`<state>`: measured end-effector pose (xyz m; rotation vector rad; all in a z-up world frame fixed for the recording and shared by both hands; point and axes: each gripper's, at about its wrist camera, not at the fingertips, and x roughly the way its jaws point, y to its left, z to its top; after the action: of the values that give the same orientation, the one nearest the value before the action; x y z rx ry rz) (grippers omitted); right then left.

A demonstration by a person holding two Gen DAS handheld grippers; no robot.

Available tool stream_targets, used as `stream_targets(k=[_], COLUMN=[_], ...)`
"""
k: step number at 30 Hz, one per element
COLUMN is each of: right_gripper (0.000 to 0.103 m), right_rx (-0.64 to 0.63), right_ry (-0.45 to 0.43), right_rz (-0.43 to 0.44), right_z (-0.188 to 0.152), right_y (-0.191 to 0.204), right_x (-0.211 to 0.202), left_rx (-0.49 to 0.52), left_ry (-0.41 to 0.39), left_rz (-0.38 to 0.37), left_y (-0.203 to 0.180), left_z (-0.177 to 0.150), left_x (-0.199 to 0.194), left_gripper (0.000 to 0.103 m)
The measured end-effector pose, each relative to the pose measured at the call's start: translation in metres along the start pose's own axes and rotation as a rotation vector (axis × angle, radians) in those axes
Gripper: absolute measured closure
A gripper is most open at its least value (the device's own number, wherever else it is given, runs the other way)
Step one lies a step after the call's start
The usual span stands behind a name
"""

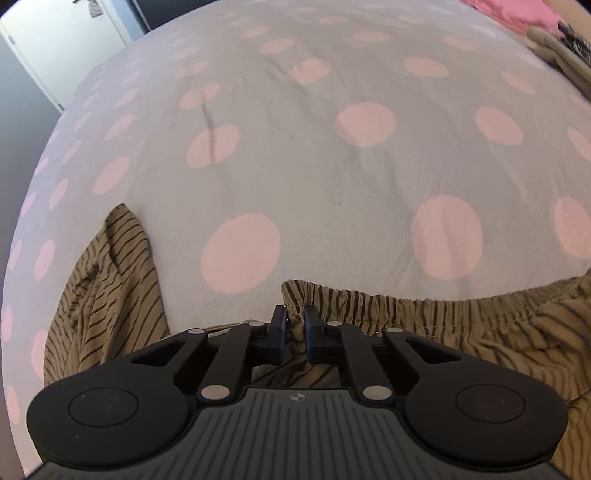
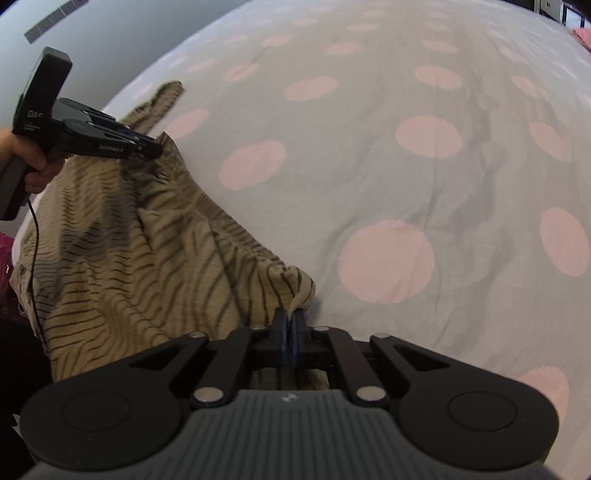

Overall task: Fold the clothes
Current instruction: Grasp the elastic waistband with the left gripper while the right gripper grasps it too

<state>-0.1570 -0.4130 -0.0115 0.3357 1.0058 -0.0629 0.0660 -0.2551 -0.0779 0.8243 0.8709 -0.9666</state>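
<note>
Striped garment [image 2: 122, 258]: tan cloth with thin dark stripes, lying crumpled over the lower left of the right wrist view, on the bedspread [image 2: 406, 177], grey with big pink dots, filling the rest of both frames. In the left wrist view, split in two visible parts: a loose flap at the left edge, and a gathered elastic band [image 1: 406, 306] running along the lower right. Looks thin, soft and light; likely to sag, bunch and slide on itself, with no stiffness to keep a fold unless laid flat. Nothing fragile about it. Best held at firm edges: the ruched band or a corner, two points well apart, so the cloth can hang straight.

Left gripper [image 1: 295, 325]: bottom centre of its own view, jaws nearly together, pinching the end of the band, cloth puckered between them. Seen again from the side at upper left of the right wrist view, held by a hand [image 2: 33, 162], tips buried in a raised peak of fabric.

Right gripper [image 2: 290, 323]: bottom centre of its view, jaws closed tight on a small corner tuft of the same garment.

Pink cloth [image 1: 517, 14]: upper right corner, well apart, untouched.
</note>
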Motion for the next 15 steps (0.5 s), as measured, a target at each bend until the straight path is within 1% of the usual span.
stream_targets(k=[6,11,13,15], right_gripper=[0.102,0.103,0.103,0.103], right_rx=[-0.028,-0.042,-0.049,-0.065], right_ry=[-0.118,-0.229,-0.272,-0.324], right_rz=[-0.051,-0.111,-0.139,-0.173], right_z=[0.006,0.022,0.033,0.047], right_y=[0.005,0.006,0.006,0.007], right_x=[-0.046,-0.098,-0.120,-0.142], left_rx=[-0.086,-0.178,-0.176,-0.169], left_ry=[-0.127,-0.291,-0.345,-0.391], left_rz=[0.007,0.017,0.021,0.052], left_y=[0.009,0.014,0.013,0.012], left_z=[0.008,0.017,0.023,0.033], left_x=[-0.063,-0.131,-0.155,-0.176], left_gripper=[0.097,0.098,0.098,0.098])
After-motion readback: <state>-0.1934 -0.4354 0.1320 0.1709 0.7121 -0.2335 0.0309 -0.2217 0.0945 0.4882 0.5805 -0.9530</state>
